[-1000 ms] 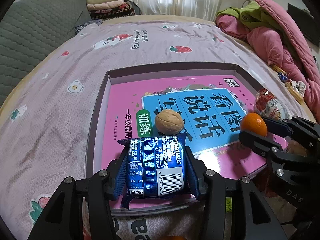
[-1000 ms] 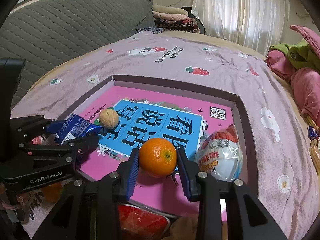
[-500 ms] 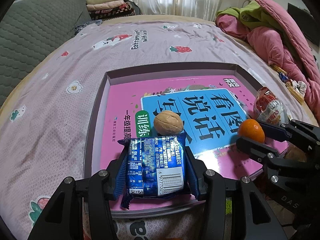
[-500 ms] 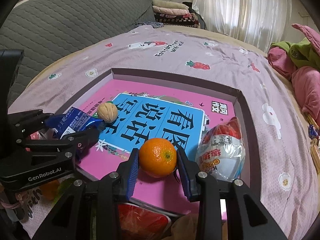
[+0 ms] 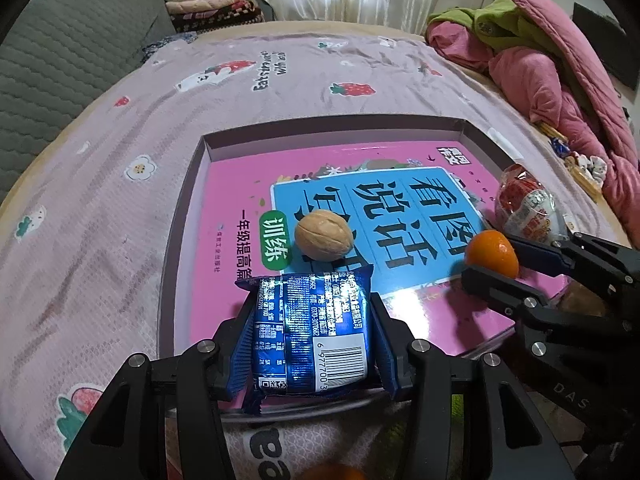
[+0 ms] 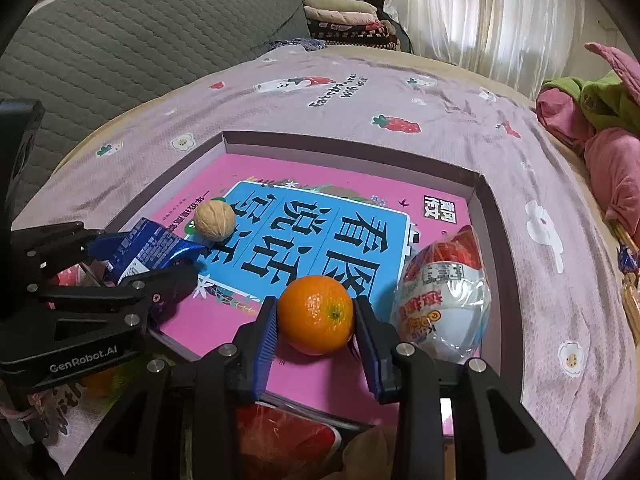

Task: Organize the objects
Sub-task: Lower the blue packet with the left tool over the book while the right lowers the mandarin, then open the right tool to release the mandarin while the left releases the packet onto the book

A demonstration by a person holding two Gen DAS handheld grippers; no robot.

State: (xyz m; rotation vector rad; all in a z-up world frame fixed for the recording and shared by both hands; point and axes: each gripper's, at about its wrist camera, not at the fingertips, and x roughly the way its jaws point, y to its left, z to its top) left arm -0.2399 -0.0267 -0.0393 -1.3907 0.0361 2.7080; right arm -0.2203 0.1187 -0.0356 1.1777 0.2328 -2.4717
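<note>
Two grippers, each holding one thing over pink book [image 5: 224, 216] in box tray [image 5: 176, 240] on bed. Left gripper [image 5: 308, 338] jaws half open, squeezing blue snack packet [image 5: 310, 330] near walnut [image 5: 324, 235]. Right gripper [image 6: 316, 316] jaws narrower, pinching orange [image 6: 315, 314] beside wrapped egg toy [image 6: 444, 300]. Step looks like putting down. Next: lower gently, let go; orange may roll.

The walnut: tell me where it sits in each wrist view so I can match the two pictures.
Left wrist view: the walnut lies near centre, on the pink book, just beyond the blue snack packet held by the left gripper.
Right wrist view: the walnut sits left of centre, beyond the same packet.
Shared landmark: the book's blue title panel.
</note>
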